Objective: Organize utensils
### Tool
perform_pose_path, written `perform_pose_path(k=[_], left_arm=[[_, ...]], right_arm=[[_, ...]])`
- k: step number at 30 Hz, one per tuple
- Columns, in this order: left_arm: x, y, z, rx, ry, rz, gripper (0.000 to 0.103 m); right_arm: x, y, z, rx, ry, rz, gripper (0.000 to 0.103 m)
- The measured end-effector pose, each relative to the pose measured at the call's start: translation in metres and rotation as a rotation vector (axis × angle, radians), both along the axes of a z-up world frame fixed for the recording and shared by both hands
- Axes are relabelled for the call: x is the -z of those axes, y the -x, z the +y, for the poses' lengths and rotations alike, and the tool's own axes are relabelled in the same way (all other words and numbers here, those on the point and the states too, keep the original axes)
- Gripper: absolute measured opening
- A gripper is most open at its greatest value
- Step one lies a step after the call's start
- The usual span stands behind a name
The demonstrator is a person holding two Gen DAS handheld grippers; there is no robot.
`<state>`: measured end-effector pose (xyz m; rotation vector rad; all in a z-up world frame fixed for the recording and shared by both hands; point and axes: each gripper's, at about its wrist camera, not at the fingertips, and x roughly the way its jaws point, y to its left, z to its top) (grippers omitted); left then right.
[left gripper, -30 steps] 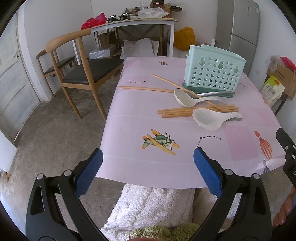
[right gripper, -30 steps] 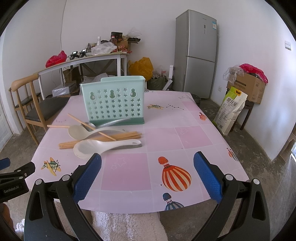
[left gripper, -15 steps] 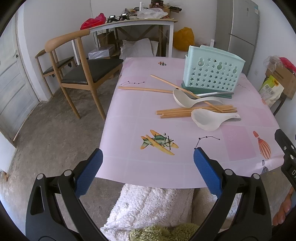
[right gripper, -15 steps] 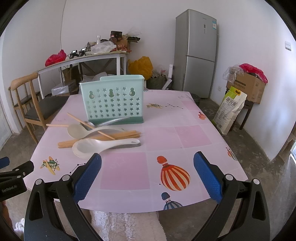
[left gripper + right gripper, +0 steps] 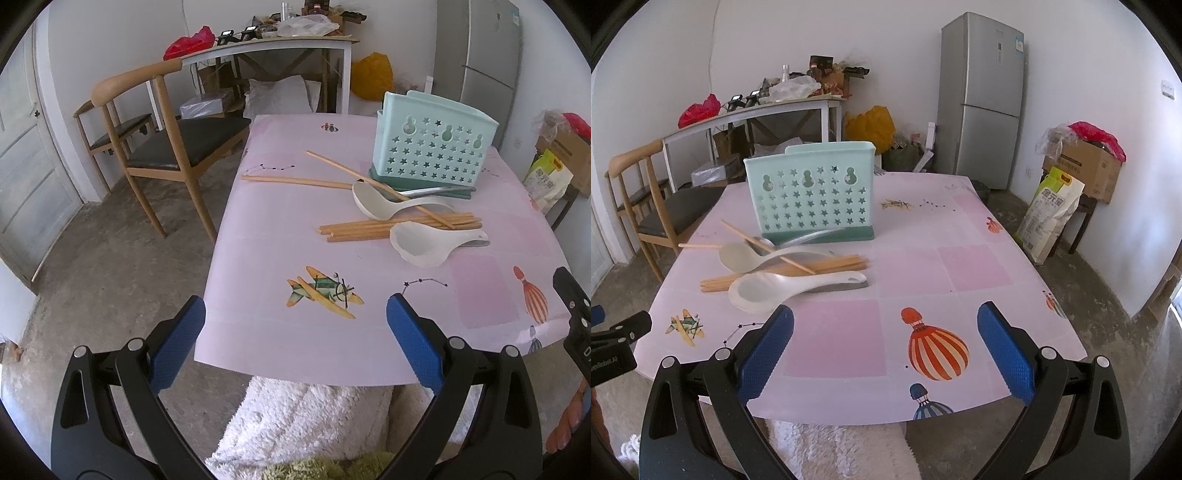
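A mint-green utensil holder [image 5: 434,144] [image 5: 810,190] with star holes stands on the pink tablecloth [image 5: 280,221] [image 5: 923,266]. In front of it lie two white plastic spoons [image 5: 424,245] [image 5: 786,286], a bundle of wooden chopsticks [image 5: 369,229] [image 5: 827,266] and a metal spoon [image 5: 798,238]. Two loose chopsticks [image 5: 295,181] lie further left. My left gripper [image 5: 295,325] is open above the table's near left corner, holding nothing. My right gripper [image 5: 885,332] is open above the near edge, also holding nothing.
A wooden chair [image 5: 159,122] stands left of the table. A cluttered side table [image 5: 757,110], a fridge [image 5: 982,99] and a cardboard box [image 5: 1086,166] line the walls. White fleece clothing [image 5: 303,417] shows below the table edge.
Both grippers have drifted slightly toward the table, so the utensils sit a little closer and lower in both views. Nothing on the table has moved.
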<state>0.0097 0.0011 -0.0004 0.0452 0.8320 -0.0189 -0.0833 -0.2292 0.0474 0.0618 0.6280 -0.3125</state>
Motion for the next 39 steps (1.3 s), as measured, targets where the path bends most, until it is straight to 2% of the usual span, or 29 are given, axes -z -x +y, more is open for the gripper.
perform_pose_path(k=[11,15,19,30,39], left_arm=[[0.013,-0.036,-0.007,0.035,-0.078,0.033,0.095],[0.019,-0.054,-0.008,0.055,-0.066,0.045,0.095],[0.027,-0.076,-0.010,0.083,-0.036,0.095,0.095],[0.050,-0.115,-0.020,0.020,-0.095,0.144,0.095],[0.056,-0.116,-0.010,-0.016,-0.115,0.172,0.095]], right_arm=[[0.014,-0.031,0.000,-0.056,-0.004,0.051,0.097],[0.021,-0.045,0.002,-0.094,-0.018,0.067,0.097],[0.029,-0.057,0.006,-0.112,-0.027,0.081,0.097],[0.060,-0.084,0.021,-0.222,-0.034,0.183,0.097],[0.075,-0.096,0.040,-0.303,-0.055,0.240,0.097]])
